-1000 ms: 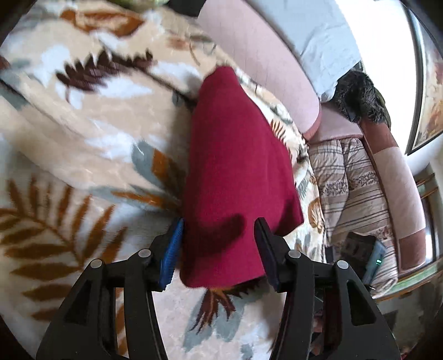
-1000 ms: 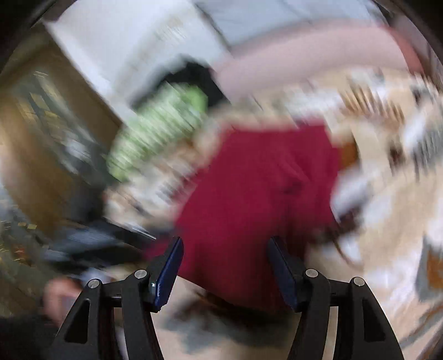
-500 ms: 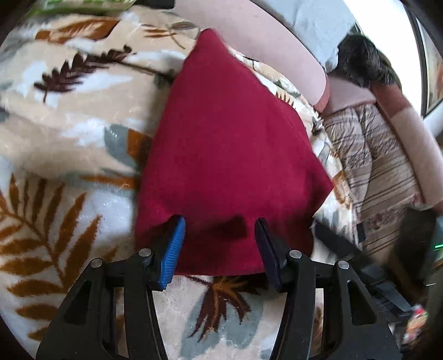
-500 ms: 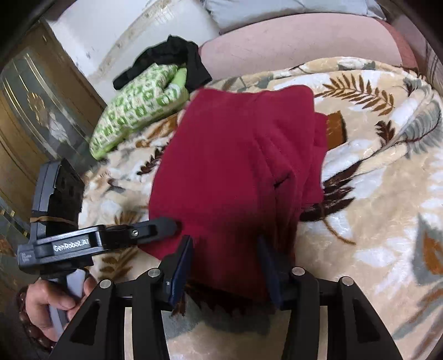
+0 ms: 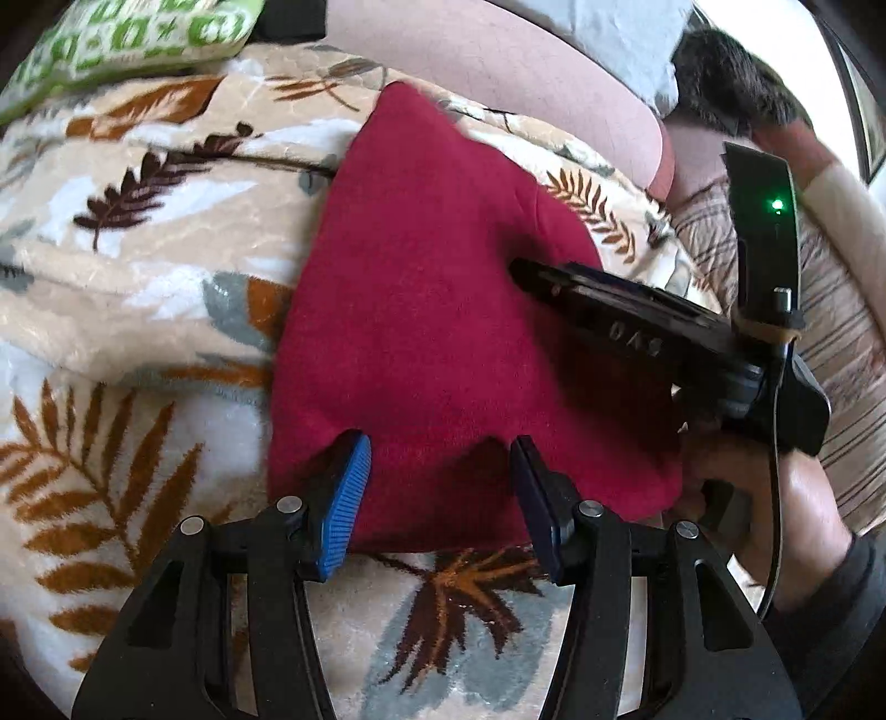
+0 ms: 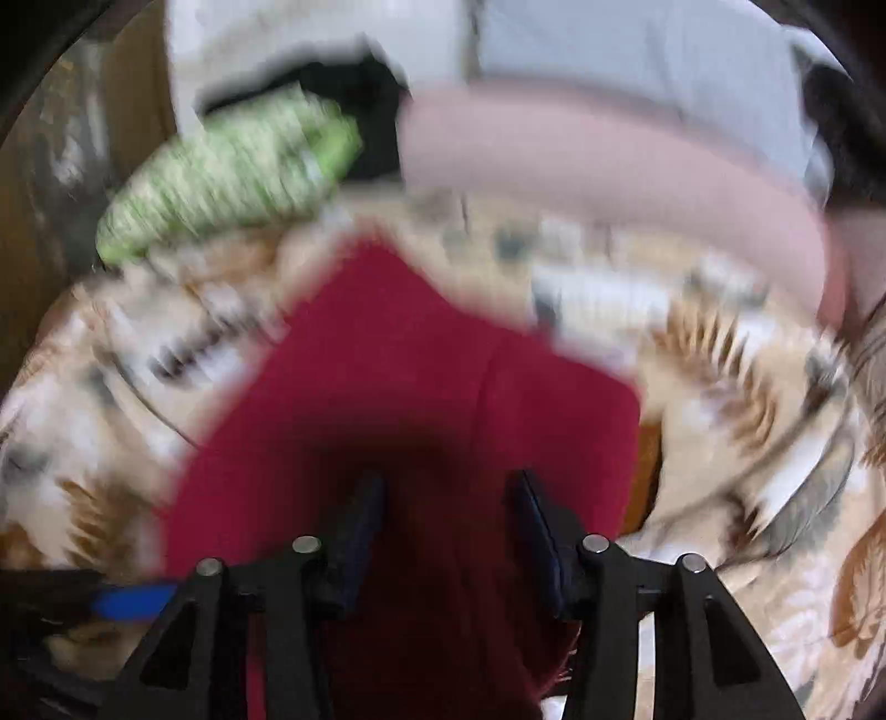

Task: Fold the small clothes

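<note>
A folded dark red garment (image 5: pixel 437 310) lies on a leaf-patterned blanket (image 5: pixel 138 288). My left gripper (image 5: pixel 440 459) is open and empty, its fingertips just over the garment's near edge. The right gripper (image 5: pixel 531 271) shows in the left wrist view, reaching across the garment from the right. In the blurred right wrist view the right gripper (image 6: pixel 448 493) is open over the red garment (image 6: pixel 410 387), nothing between its fingers.
A green patterned pillow (image 5: pixel 127 39) and a pink bolster (image 5: pixel 498 72) lie at the back. A striped blanket (image 5: pixel 830 343) lies to the right. A dark garment (image 6: pixel 360 99) lies by the pillow.
The right gripper has swung in over the garment from the right and is moving fast. The left gripper has stayed at the garment's near edge.
</note>
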Motion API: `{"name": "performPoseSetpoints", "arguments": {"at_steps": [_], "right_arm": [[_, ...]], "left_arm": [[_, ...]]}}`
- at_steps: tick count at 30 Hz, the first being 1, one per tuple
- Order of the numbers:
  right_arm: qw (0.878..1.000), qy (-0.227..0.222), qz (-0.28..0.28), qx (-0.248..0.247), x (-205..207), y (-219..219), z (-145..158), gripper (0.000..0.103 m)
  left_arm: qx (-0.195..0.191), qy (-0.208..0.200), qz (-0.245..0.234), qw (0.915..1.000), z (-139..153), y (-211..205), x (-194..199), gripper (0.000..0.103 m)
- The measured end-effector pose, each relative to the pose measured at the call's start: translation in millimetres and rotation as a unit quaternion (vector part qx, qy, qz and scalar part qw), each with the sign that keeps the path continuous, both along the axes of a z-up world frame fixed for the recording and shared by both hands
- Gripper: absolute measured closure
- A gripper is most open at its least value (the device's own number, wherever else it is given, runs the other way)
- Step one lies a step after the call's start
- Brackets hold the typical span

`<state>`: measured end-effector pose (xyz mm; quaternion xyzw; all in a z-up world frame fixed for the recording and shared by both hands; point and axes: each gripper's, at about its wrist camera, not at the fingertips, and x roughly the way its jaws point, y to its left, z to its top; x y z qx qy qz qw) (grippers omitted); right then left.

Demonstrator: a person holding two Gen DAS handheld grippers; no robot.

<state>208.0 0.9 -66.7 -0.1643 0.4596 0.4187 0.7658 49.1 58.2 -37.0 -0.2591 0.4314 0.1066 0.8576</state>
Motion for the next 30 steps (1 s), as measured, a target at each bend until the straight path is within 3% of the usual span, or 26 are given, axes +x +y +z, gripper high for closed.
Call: {"name": "performPoseSetpoints", "arguments": {"at_steps": [2, 5, 7, 10, 12, 15, 18, 20, 21, 25, 30], "right_arm": [[0.999, 0.02, -0.006, 0.038, 10, -11, -8, 0.053], [0.999, 0.033, -0.001, 0.027, 12, -10, 1, 0.053], [0.999, 0.034, -0.004, 0.017, 19, -2, 22, 0.053], [0.998, -0.005, 0.003, 0.059, 21, 18, 61, 0.052], [0.998, -0.003, 0.019, 0.059, 22, 43, 72, 0.05], [0.999, 0.023, 0.047, -0.009, 27, 84, 44, 0.043], [0.993, 0.065, 0.05, -0.083, 34, 101, -14, 0.029], [0.997, 0.042, 0.056, -0.044, 32, 93, -20, 0.027], [0.997, 0.054, 0.047, -0.028, 35, 89, -22, 0.027], [0.997, 0.051, 0.054, -0.017, 34, 87, -21, 0.027], [0.997, 0.053, 0.063, -0.012, 36, 86, -24, 0.025]], "left_arm": [[0.007, 0.005, 0.0, 1.0, 0, -1, 1, 0.051], [0.01, 0.01, 0.0, 0.9999, -1, -1, 2, 0.051], [0.007, 0.01, 0.0, 0.9999, -2, 0, 0, 0.051], [0.007, 0.011, -0.001, 0.9999, -2, 1, 0, 0.051], [0.006, 0.01, -0.001, 0.9999, -2, 2, 1, 0.051], [0.007, 0.01, -0.001, 0.9999, -2, 2, 1, 0.051], [0.005, 0.009, -0.002, 0.9999, -3, 3, 1, 0.051], [0.005, 0.009, -0.003, 0.9999, -3, 3, 1, 0.051], [0.005, 0.009, -0.003, 0.9999, -3, 3, 1, 0.051], [0.001, 0.005, -0.003, 1.0, -2, 4, 0, 0.049], [-0.037, -0.027, -0.01, 0.9989, -1, 6, -2, 0.026]]}}
